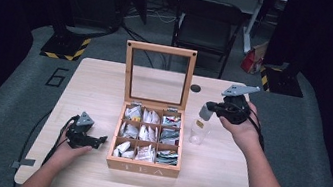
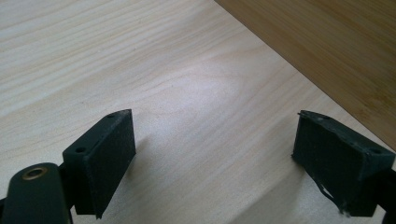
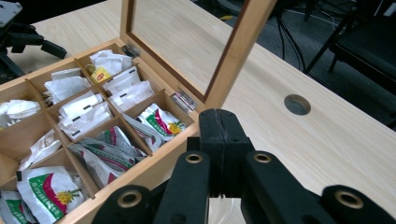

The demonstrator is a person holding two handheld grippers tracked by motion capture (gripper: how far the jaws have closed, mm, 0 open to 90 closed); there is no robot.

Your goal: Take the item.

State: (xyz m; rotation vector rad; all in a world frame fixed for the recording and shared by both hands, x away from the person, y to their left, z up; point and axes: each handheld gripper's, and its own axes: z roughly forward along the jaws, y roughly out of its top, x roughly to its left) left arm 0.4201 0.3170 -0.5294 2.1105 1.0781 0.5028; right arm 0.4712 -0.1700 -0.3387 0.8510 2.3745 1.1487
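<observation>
- Wooden nine-compartment tea box (image 1: 142,168) at the middle of the pale wood desk (image 1: 100,83), glass-paned lid (image 1: 158,74) swung up and standing upright at the far side.
- All nine compartments filled with tea sachets: white paper ones (image 1: 151,117) in the left and middle columns, green-and-white printed ones (image 1: 166,157) down the right column.
- Small clear plastic cup (image 1: 198,129) standing on the desk just to the right of the box, near its far right corner.
- Right gripper (image 1: 208,109) held above that cup, jaws pressed together; in the right gripper view the two black pads meet flat (image 3: 219,140), with a sliver of white just under them, too little visible to tell whether anything is pinched.
- Same view looking across the open box from its right side, green sachets nearest, round cable hole (image 3: 297,104) in the desk off to the right.
- Left gripper (image 1: 96,139) resting low on the desk just left of the box, near its front left corner.
- Left gripper jaws spread wide (image 2: 205,158), bare desk between them, box wall (image 2: 327,51) close ahead and apart from the pads.
- Black folding chair (image 1: 208,24) on the floor beyond the desk.
</observation>
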